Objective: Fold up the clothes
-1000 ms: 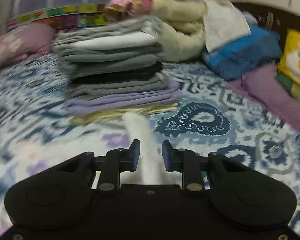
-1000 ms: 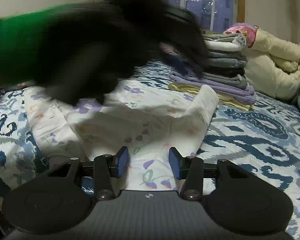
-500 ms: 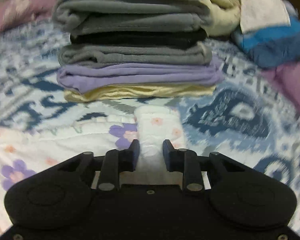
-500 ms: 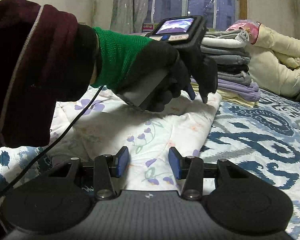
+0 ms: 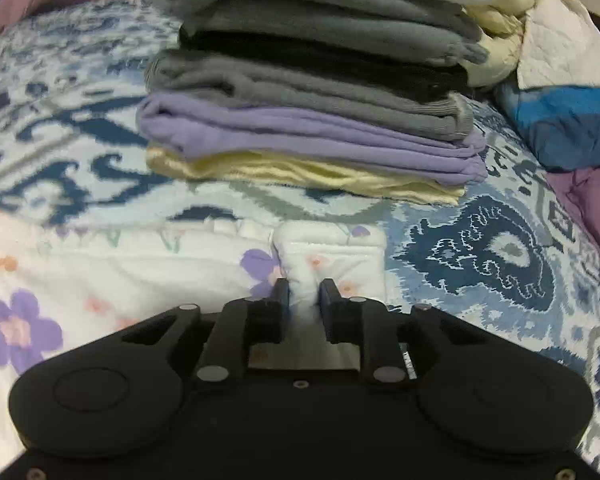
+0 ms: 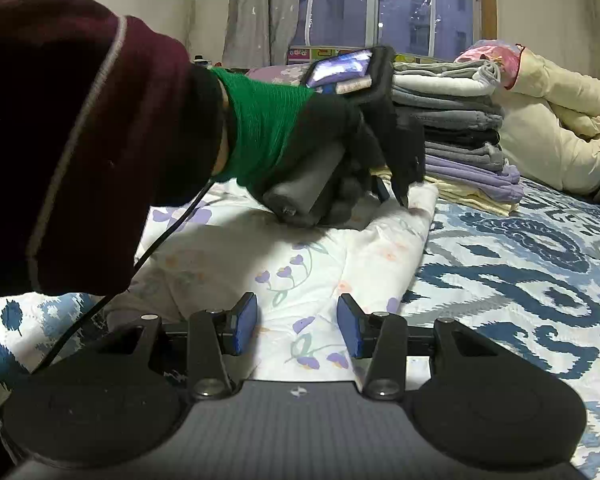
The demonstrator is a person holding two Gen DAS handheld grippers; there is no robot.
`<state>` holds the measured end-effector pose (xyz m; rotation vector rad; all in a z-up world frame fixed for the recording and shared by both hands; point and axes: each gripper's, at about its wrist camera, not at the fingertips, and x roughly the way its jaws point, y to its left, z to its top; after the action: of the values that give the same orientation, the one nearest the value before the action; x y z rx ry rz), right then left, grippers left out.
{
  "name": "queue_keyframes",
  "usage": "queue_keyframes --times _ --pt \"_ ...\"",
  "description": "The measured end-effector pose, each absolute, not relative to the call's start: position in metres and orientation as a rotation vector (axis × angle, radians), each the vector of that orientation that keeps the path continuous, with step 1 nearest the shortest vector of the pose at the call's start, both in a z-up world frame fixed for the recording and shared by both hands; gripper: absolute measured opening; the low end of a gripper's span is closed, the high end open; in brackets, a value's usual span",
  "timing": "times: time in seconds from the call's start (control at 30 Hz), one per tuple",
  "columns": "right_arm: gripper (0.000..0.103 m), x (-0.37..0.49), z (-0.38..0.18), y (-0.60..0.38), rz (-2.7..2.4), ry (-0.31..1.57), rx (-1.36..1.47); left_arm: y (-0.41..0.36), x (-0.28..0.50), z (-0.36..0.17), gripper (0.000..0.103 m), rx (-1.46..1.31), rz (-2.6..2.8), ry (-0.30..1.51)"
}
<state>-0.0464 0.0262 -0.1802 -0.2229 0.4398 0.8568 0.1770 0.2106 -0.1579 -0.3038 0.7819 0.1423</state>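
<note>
Left gripper (image 5: 303, 292) pinching white floral quilted garment (image 5: 140, 264) cuff, seemingly laying it at 12 o'clock; right gripper (image 6: 297, 322) hovering, jaws spread; align edges.

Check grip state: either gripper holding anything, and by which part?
Left gripper pinches the floral garment at its folded far corner, beside the stack of folded clothes. Right gripper is open, holding nothing.

We lose the top of the tall stack of folded grey, black, purple and yellow clothes (image 5: 312, 92) beyond the left wrist view's upper edge.
</note>
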Motion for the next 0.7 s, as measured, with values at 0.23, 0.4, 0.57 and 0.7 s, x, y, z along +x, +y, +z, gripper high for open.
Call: queue_keyframes --times 0.23,0.4,0.57,0.7 --pt "0.046 -0.048 -0.180 0.026 0.862 0.430 -0.225 0.183 0.167 -0.125 0.029 -0.059 0.102 0.652" --pt "0.046 -0.048 -0.180 0.026 0.863 0.430 -0.225 0.188 0.210 -0.155 0.028 -0.066 0.117 0.783" --pt "0.047 -0.047 -0.182 0.029 0.876 0.441 -0.243 0.198 0.228 -0.168 0.028 -0.134 0.147 0.828" --pt "0.047 -0.048 -0.183 0.031 0.884 0.446 -0.259 0.198 0.227 -0.161 0.028 -0.126 0.133 0.834"
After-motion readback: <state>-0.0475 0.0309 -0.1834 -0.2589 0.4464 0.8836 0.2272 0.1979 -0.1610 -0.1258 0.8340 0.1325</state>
